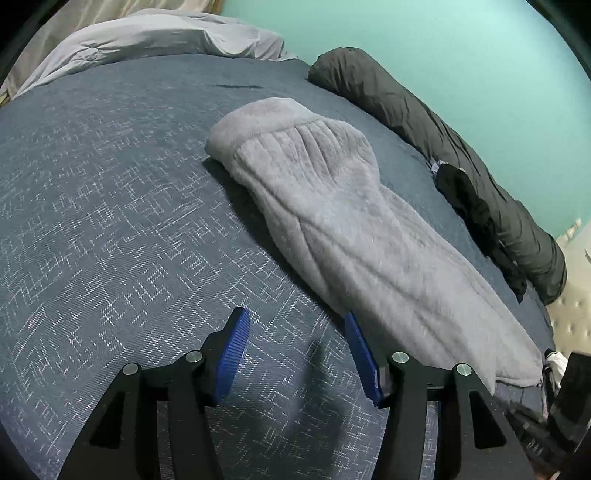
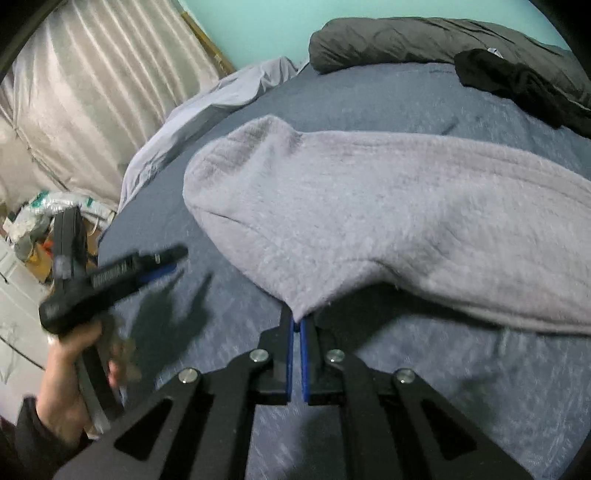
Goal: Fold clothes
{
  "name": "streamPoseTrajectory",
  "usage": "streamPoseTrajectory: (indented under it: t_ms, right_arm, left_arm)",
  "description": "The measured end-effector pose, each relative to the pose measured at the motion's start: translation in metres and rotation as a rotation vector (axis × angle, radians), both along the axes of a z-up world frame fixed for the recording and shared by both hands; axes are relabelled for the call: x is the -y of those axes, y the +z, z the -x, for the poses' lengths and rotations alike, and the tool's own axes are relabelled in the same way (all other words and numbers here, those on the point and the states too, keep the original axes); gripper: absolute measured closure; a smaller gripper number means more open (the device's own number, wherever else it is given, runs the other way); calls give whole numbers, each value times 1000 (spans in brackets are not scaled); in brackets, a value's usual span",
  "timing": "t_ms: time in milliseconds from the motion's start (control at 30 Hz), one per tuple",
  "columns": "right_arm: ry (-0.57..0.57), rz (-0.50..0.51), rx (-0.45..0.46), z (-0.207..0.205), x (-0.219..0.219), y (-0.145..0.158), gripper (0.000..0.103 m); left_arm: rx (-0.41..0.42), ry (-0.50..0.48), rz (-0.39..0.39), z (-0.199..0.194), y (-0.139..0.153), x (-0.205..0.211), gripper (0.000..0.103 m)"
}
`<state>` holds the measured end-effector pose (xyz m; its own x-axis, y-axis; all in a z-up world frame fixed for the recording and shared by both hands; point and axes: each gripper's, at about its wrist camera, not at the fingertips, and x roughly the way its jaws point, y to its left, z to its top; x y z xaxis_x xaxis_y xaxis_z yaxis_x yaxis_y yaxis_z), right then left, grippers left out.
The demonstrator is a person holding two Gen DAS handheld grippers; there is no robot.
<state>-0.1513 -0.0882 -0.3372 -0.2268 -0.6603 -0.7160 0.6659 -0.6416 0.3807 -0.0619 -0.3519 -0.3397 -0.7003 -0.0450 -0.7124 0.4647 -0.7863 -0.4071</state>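
Right wrist cam: my right gripper (image 2: 296, 320) fingers pinched on grey fleece garment (image 2: 388, 221) corner, garment on bed (image 2: 369, 103), long axis running fwd-right. Left gripper (image 1: 295, 332) gaping, empty, garment edge at its right finger.

A bedroom in a home. Shown by a bed with a blue patterned cover (image 1: 110, 192) filling most of both views, a pale grey duvet (image 1: 159, 35) bunched at 11 o'clock, and a dark bolster pillow (image 1: 424, 122) along the mint-green wall (image 1: 443, 44) at 2 o'clock. Pale curtains (image 2: 92, 81) at 10 o'clock, clutter on the floor (image 2: 33, 225) below.
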Motion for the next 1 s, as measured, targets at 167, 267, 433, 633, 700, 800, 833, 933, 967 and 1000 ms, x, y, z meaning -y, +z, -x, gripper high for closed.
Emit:
streamPoseTrajectory:
  t_ms: [167,267,433,633,700,800,833,933,967,1000]
  right_arm:
    - [4,21,12,1,-1,-8,99]
    - [4,4,-6,3,5,-12,92]
    - [12,-83,-63,4,20,-19,72]
    - [71,-165,-141,4,45,-31,72]
    - [85,-180,-183,4,51,-31,73]
    - [80,-165,-165,10,48,-28,96]
    - [80,-156,-146,9,45,-26,97]
    - [88,-155,-95,1,39,-24,98]
    - [86,-162,-74,-1,37,-26,98]
    - [81,-165,-46,-2,34,-28,98]
  left_arm:
    - [1,5,-4,-1,-1,2,45]
    - [4,6,-11,0,-1,2,45]
    - [2,-4,-15,3,-2,-3,45]
    - [0,-2,-18,4,-1,-2,45]
    - [-1,-3,-18,4,-1,-1,45]
    - [-2,3,-21,2,-1,2,45]
    - [-2,7,-23,2,-1,3,45]
    - [-3,11,-25,0,0,3,45]
    - [-3,11,-26,0,0,3,45]
    - [-3,11,-26,0,0,3,45]
